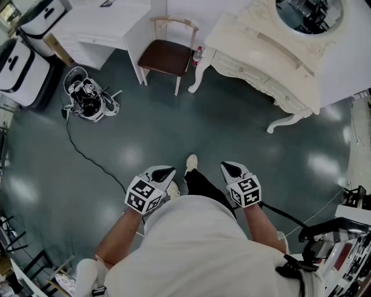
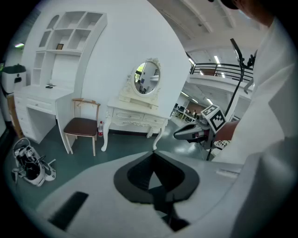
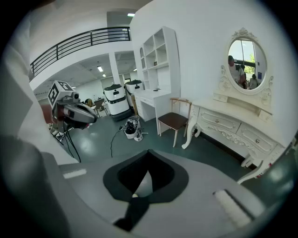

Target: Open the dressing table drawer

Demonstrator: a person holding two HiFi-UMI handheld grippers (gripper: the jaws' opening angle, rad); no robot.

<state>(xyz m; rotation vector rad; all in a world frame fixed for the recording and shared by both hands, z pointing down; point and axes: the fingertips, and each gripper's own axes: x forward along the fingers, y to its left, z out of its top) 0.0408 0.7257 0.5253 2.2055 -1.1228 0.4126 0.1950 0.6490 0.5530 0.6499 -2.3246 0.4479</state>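
The cream carved dressing table (image 1: 264, 55) with its oval mirror (image 1: 310, 14) stands at the far right, several steps away. Its drawers (image 3: 219, 122) are closed, with small knobs, and show again in the left gripper view on the dressing table (image 2: 135, 116). My left gripper (image 1: 164, 174) and right gripper (image 1: 231, 169) hang side by side above the dark green floor, in front of the person's body. Both point down and forward with their jaws together and nothing between them. Each shows in the other's view: the right gripper (image 2: 188, 132) and the left gripper (image 3: 79, 114).
A brown-seated wooden chair (image 1: 168, 57) stands left of the table, with a red-capped bottle (image 1: 199, 55) beside the table leg. A white desk (image 1: 98, 26), a floor device with cables (image 1: 88, 100), white-black machines (image 1: 23, 66) and a stand (image 1: 339, 243) ring the floor.
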